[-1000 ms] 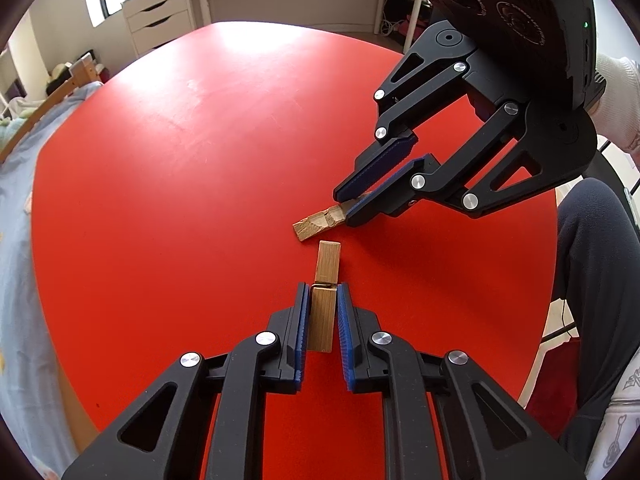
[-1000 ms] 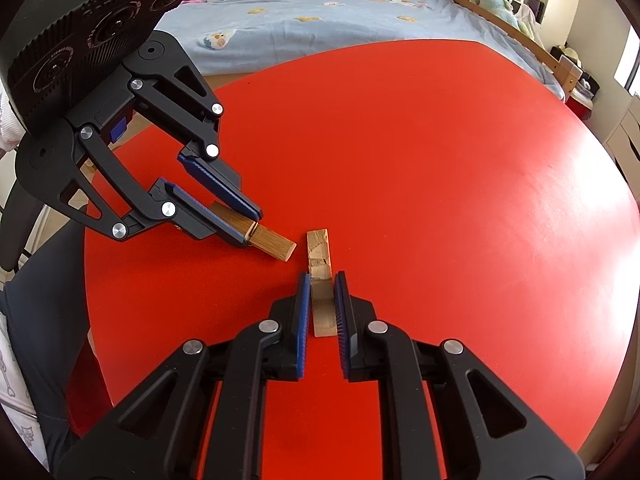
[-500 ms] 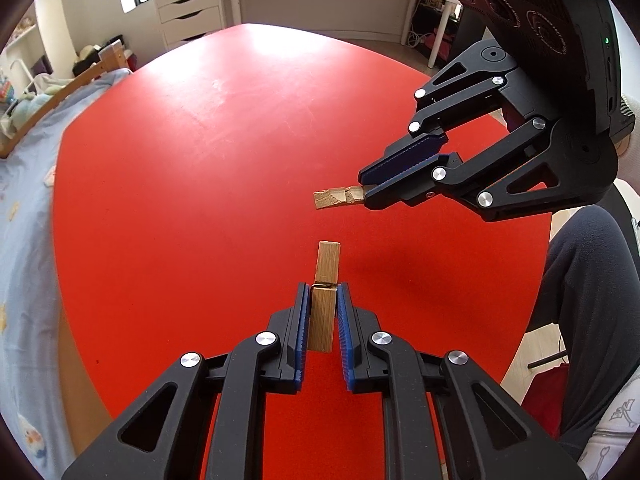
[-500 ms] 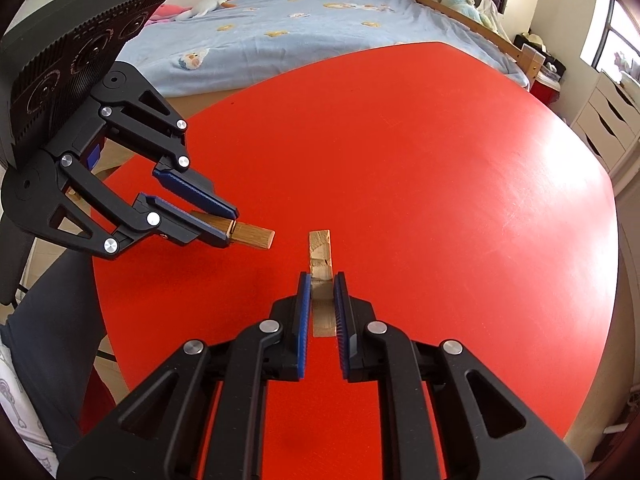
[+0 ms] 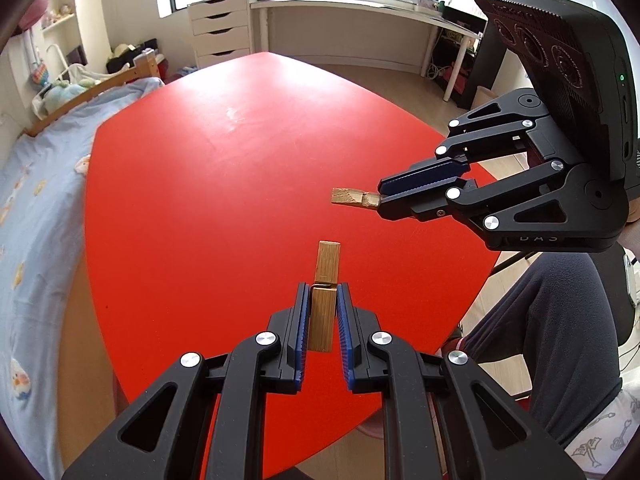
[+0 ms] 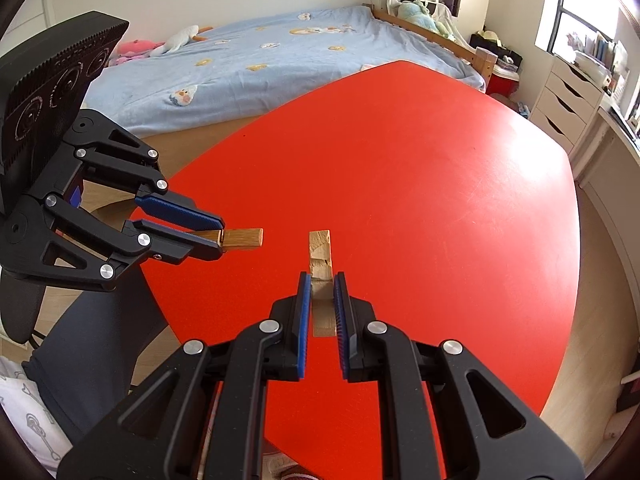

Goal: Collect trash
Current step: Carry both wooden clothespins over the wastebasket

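My left gripper [image 5: 323,294] is shut on a brown wood piece [image 5: 325,292] and holds it above the red table [image 5: 208,184]. It also shows in the right wrist view [image 6: 220,236] with that piece [image 6: 242,239] sticking out. My right gripper [image 6: 321,280] is shut on a pale, rough wood piece [image 6: 320,256], also held above the table. In the left wrist view the right gripper [image 5: 382,198] is at the right with its piece [image 5: 354,198] pointing left. The two pieces are apart.
A bed with a blue sheet [image 6: 256,56] runs along one side of the table. A white drawer unit [image 5: 220,28] and a desk [image 5: 360,12] stand by the windows. The person's leg in dark trousers [image 5: 540,320] is at the table's near edge.
Both grippers have risen from the table with their wood pieces and moved apart. The pieces were close together near the surface one second ago.
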